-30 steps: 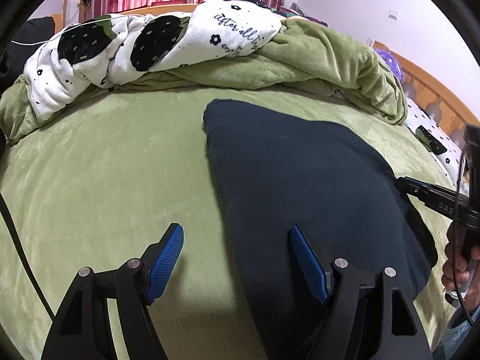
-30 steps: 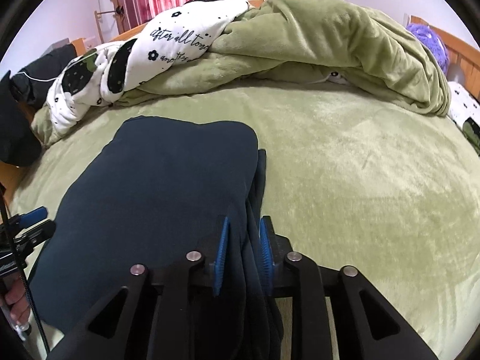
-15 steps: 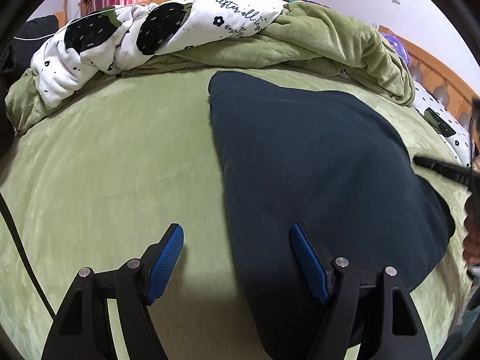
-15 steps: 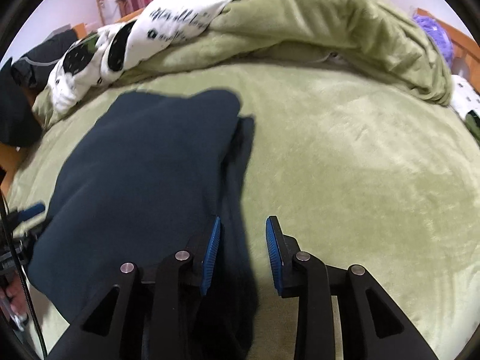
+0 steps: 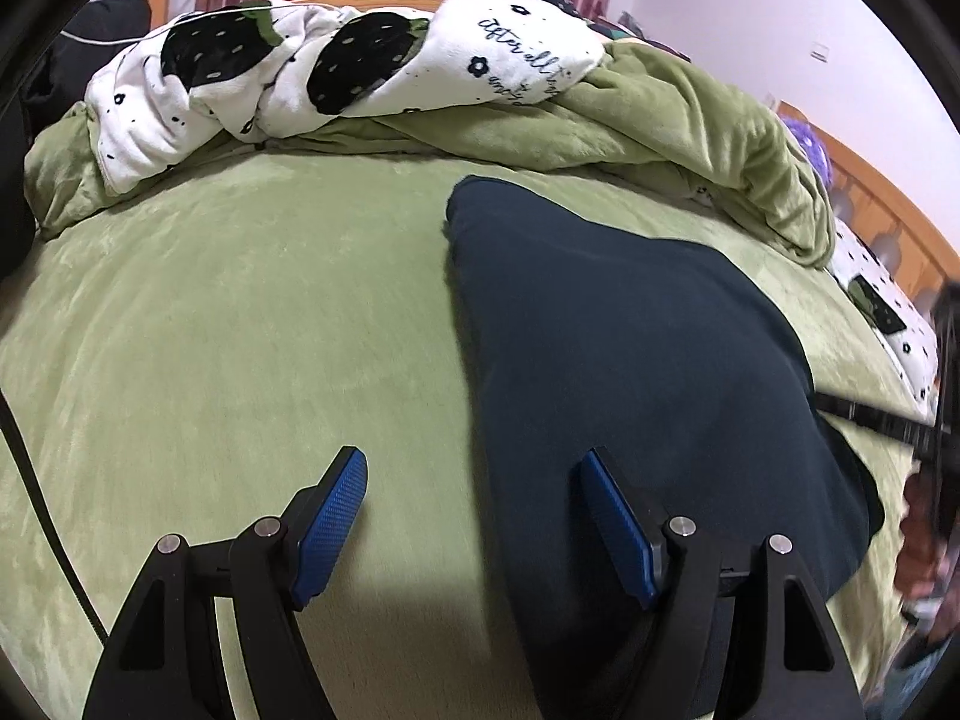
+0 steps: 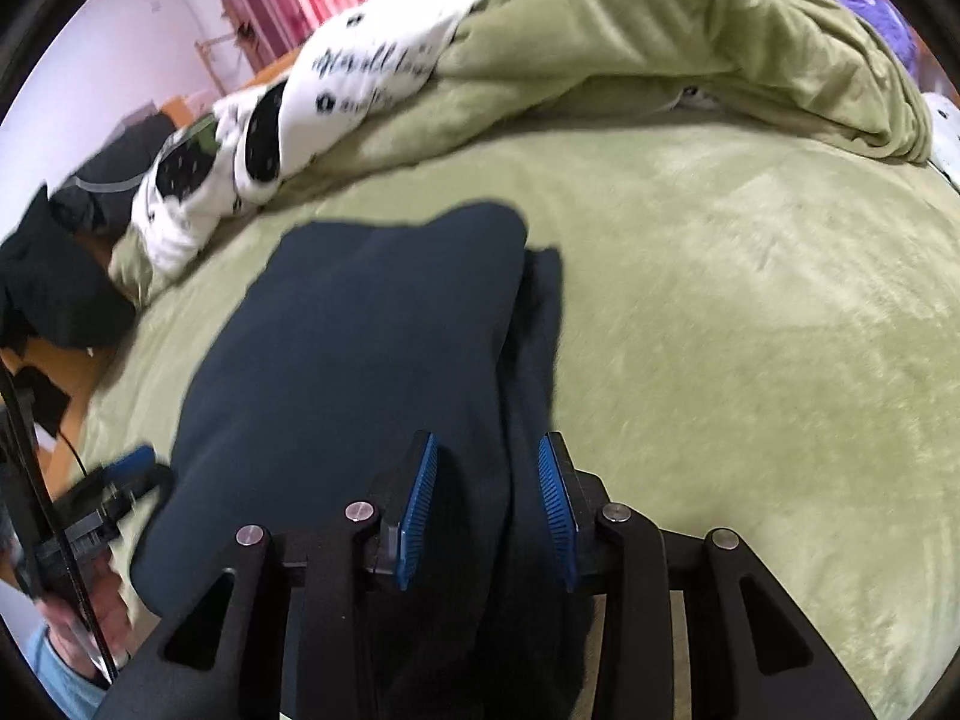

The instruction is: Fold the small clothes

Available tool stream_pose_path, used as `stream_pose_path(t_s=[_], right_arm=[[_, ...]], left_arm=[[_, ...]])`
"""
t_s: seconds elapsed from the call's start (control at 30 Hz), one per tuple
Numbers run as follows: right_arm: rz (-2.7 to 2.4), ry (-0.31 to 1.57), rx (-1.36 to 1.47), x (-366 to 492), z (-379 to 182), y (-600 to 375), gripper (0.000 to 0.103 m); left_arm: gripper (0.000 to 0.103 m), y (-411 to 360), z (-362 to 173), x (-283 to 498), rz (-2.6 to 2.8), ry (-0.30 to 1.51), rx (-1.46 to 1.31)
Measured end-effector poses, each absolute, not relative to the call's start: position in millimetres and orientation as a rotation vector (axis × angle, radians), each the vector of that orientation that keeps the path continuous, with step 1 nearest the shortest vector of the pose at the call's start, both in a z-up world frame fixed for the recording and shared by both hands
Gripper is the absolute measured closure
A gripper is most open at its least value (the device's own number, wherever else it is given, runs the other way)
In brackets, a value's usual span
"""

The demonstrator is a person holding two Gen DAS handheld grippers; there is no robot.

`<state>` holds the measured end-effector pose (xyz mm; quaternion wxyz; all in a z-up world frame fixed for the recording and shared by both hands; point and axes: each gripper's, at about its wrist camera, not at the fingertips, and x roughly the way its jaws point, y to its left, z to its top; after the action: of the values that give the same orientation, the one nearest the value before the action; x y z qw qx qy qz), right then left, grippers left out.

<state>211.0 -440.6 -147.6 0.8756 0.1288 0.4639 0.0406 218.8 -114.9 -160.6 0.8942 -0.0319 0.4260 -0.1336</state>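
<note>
The dark navy garment lies flat on the green bed. The right tool has let go of its right edge and now stands parted around it. The left tool, wide open, straddles its left edge, so this fold looks finished.

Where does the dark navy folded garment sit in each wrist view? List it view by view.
Left wrist: dark navy folded garment fills centre-right, under the left gripper's right finger.
Right wrist: it lies centre-left, its right edge between the right gripper's fingers.
Shared landmark: white black-spotted blanket.
</note>
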Motion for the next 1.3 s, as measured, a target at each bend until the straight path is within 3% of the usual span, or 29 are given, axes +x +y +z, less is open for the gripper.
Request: stream_pose_path(t_s=[0.07, 0.13, 0.2, 0.37, 0.53, 0.6, 0.63, 0.83, 1.0, 1.07, 1.3], right_arm=[[0.087, 0.994, 0.229, 211, -153, -434, 0.068], [0.100, 0.994, 0.210, 209, -156, -430, 0.075], [0.120, 0.981, 0.206, 207, -156, -430, 0.098], [0.111, 0.937, 0.253, 206, -145, -447, 0.098], [0.091, 0.974, 0.252, 199, -142, -452, 0.088], [0.112, 0.949, 0.288, 186, -135, -458, 0.069], [0.116, 0.939, 0.299, 182, -134, -459, 0.065], [0.144, 0.954, 0.231, 157, -136, -439, 0.063], [0.119, 0.992, 0.146, 156, -158, -426, 0.092], [0.104, 0.963, 0.104, 154, -153, -423, 0.098], [-0.014, 0.976, 0.118, 156, -154, -443, 0.103]], left_arm=[[0.031, -116, -160, 226, -0.278, 0.885, -0.089], [0.031, -118, -158, 230, -0.277, 0.881, -0.100], [0.031, -121, -156, 234, -0.278, 0.873, -0.105], [0.031, -127, -154, 237, -0.296, 0.870, -0.107], [0.031, -132, -151, 237, -0.308, 0.864, -0.099], [0.031, -132, -150, 236, -0.310, 0.861, -0.097], [0.031, -132, -150, 236, -0.311, 0.861, -0.097], [0.031, -129, -145, 229, -0.296, 0.861, -0.087], [0.031, -125, -134, 217, -0.270, 0.837, -0.025], [0.031, -122, -131, 214, -0.264, 0.834, -0.016], [0.031, -125, -135, 204, -0.307, 0.851, -0.010]])
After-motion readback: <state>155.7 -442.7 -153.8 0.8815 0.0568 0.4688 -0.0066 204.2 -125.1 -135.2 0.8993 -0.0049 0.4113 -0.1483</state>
